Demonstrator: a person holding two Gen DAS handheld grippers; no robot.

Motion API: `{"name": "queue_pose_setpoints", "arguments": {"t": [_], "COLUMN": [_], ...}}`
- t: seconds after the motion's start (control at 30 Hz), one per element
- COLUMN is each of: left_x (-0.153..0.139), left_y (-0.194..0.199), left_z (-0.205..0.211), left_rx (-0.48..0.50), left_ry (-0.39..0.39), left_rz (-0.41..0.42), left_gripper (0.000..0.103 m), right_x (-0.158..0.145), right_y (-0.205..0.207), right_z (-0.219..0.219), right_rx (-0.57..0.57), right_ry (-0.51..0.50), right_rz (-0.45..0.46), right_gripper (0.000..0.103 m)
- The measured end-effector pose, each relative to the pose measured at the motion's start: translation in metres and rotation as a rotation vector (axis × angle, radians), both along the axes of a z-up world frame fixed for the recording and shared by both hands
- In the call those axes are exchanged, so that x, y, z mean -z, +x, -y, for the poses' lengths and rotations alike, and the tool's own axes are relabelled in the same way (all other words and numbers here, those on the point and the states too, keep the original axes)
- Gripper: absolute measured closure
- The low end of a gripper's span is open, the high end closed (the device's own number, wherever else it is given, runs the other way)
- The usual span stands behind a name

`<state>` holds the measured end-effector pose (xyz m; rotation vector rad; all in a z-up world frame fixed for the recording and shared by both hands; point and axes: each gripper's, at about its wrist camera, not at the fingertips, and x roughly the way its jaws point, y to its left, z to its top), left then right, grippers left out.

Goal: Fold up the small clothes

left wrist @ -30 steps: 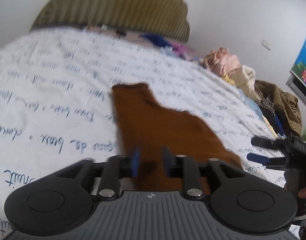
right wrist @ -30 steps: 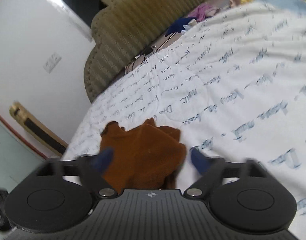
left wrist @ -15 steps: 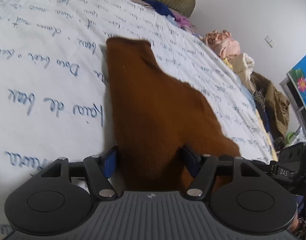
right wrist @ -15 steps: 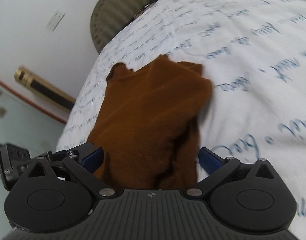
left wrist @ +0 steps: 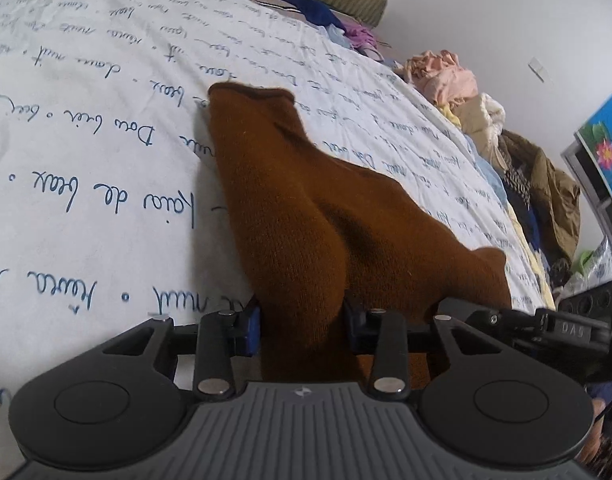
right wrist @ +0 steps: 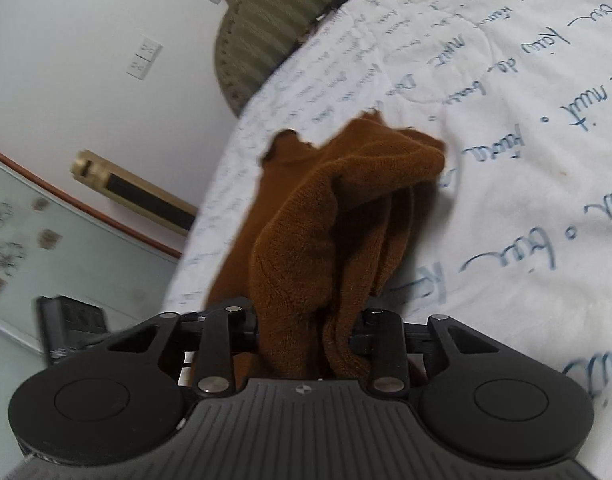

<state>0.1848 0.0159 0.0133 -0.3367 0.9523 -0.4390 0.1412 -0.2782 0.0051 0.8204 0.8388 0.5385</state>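
A small brown knitted garment (left wrist: 282,184) lies on the white bedsheet, its far end flat and its near end gathered up. My left gripper (left wrist: 302,320) has its jaws closing, and the blue pads (left wrist: 252,320) press a thick fold of the near edge. In the right wrist view the same garment (right wrist: 326,208) is bunched and lifted into ridges. The jaws of my right gripper (right wrist: 310,332) are closing with a wad of cloth squeezed between them. Each gripper's black body shows at the edge of the other's view, the right gripper (left wrist: 566,324) and the left gripper (right wrist: 70,320).
The bedsheet (left wrist: 86,120) carries blue handwriting print. An olive striped headboard (right wrist: 274,20) stands at the far end. A pile of loose clothes (left wrist: 458,84) and a brown jacket (left wrist: 546,176) lie along the bed's right side. The bed's edge and pale floor (right wrist: 26,240) are close by.
Both grippers came down onto the garment's near edge. The right jaws went from wide open to closed on cloth; the left jaws opened and closed again. The cloth is now bunched and raised.
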Motion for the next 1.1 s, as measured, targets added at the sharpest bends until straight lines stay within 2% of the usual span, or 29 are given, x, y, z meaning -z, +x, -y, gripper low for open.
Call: {"name": "queue_pose_setpoints", "arguments": {"t": [0.13,0.2,0.23,0.3,0.37,0.5,0.57,0.63,0.73,0.8,0.83,0.87,0.93,1.03,1.1], "left_x": [0.004,0.014,0.015,0.011,0.005,-0.003,-0.006,-0.008,-0.009,-0.009,-0.009,-0.008,-0.008,-0.011,-0.017], "left_y": [-0.01,-0.011,-0.013,-0.017,-0.021,-0.03,-0.034,-0.037,-0.039,-0.041,-0.041,-0.042,-0.043,-0.049,-0.061], "left_z": [0.006,0.011,0.012,0.013,0.014,0.021,0.025,0.029,0.03,0.029,0.029,0.029,0.029,0.028,0.025], "left_rx": [0.012,0.002,-0.001,-0.001,0.009,0.008,0.001,-0.003,-0.008,-0.012,-0.012,-0.013,-0.019,-0.037,-0.069], "left_ry": [0.039,0.087,0.092,0.112,0.146,0.216,0.253,0.28,0.297,0.299,0.298,0.3,0.308,0.316,0.331], "left_rz": [-0.005,0.003,0.014,0.037,0.063,0.116,0.141,0.16,0.174,0.181,0.183,0.186,0.192,0.206,0.243], "left_gripper": [0.066,0.065,0.064,0.061,0.058,0.057,0.054,0.054,0.054,0.054,0.054,0.053,0.051,0.051,0.052], "right_x": [0.004,0.02,0.031,0.034,0.012,-0.052,-0.074,-0.083,-0.069,-0.047,-0.033,-0.018,0.001,-0.005,-0.018], "right_y": [-0.006,-0.001,0.002,0.0,-0.008,-0.026,-0.029,-0.026,-0.011,0.001,0.003,0.006,0.007,0.006,0.0], "right_z": [0.01,0.015,0.016,0.022,0.023,0.017,0.007,-0.007,-0.03,-0.041,-0.041,-0.042,-0.031,-0.032,-0.034], "right_rx": [0.003,0.019,0.018,0.02,0.044,0.147,0.168,0.15,0.119,0.118,0.127,0.129,0.161,0.15,0.156], "right_ry": [0.046,-0.004,0.004,0.041,-0.05,-0.355,-0.434,-0.473,-0.504,-0.565,-0.598,-0.616,-0.547,-0.551,-0.549], "right_rz": [-0.068,-0.131,-0.164,-0.161,-0.095,0.143,0.245,0.301,0.288,0.233,0.204,0.172,0.154,0.145,0.176], "right_gripper": [0.066,0.061,0.062,0.057,0.044,0.042,0.042,0.042,0.043,0.044,0.043,0.036,0.034,0.034,0.035]}}
